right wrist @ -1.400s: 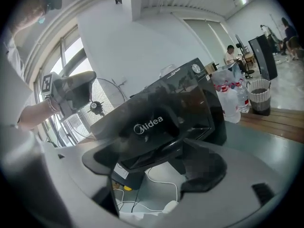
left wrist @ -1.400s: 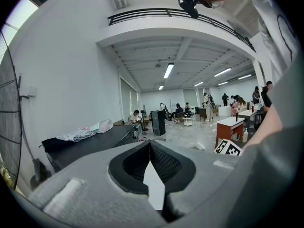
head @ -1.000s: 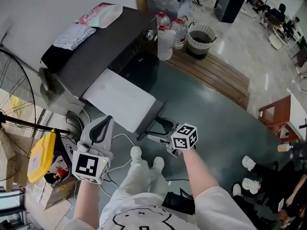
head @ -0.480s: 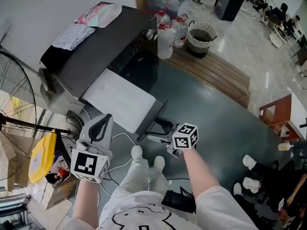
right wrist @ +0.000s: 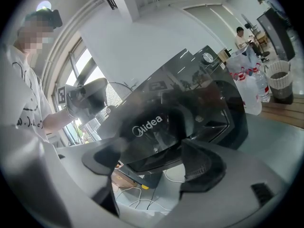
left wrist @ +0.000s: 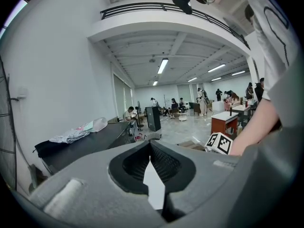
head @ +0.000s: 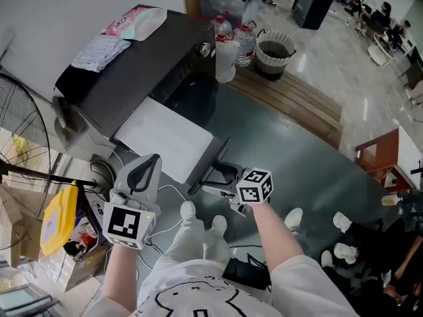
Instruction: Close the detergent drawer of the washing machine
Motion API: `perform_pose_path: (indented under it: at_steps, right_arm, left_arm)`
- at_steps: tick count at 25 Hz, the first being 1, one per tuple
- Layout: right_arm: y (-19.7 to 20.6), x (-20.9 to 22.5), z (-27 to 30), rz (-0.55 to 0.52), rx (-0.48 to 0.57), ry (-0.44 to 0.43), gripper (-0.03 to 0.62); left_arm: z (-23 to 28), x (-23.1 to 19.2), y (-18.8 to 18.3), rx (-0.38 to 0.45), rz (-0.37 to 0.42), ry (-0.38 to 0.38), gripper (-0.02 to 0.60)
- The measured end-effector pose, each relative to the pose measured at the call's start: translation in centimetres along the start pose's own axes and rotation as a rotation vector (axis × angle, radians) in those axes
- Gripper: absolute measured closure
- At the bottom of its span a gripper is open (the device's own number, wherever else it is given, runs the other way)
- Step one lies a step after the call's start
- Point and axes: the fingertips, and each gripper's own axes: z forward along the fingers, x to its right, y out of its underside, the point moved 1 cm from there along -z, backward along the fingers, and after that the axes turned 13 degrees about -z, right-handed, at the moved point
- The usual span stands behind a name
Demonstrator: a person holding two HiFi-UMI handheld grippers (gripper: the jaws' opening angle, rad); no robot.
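Detergent drawer [head: 166, 137], as far as I can tell, is the slab that juts out of the front of the washing machine [head: 132, 71] toward the person. In the head view its upper face is plain white and it ends in a dark front edge. In the right gripper view that front is glossy black, carries "Midea" in pale letters, and stands proud of the machine's black body, so it sits pulled out rather than flush. The machine has a dark grey top and stands against a white wall at the upper left of the head view.

The right gripper [head: 211, 181] is low at the drawer's near corner with its jaws spread wide. In its own view the black front fills the gap between them, and I cannot tell whether either jaw touches it. The left gripper [head: 151, 161] is held just beside the drawer's near left edge. Its jaws are pressed together at the tips with nothing between them, and only a thin white sliver shows below the tips.

On the machine's top lie a folded checked cloth [head: 99, 48] and a pink-and-white packet [head: 135, 20]. At its far end stand clear water bottles [head: 230, 48] and a round wastebasket [head: 274, 53], beside wooden planks [head: 291, 98]. A floor fan [head: 16, 137] and a yellow object [head: 56, 216] are to the left. White cables [head: 168, 191] trail on the floor by the drawer, near the person's white shoes [head: 188, 210].
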Motion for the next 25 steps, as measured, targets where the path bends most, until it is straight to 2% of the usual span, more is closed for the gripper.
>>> perform_pose_path:
  at_steps: [25]
  right_arm:
    - [-2.1,0.1,3.4,0.016,-0.047,0.014,0.203]
  left_arm:
    - [-0.1,-4.5,-0.8,0.033,-0.061,-0.002,0.566]
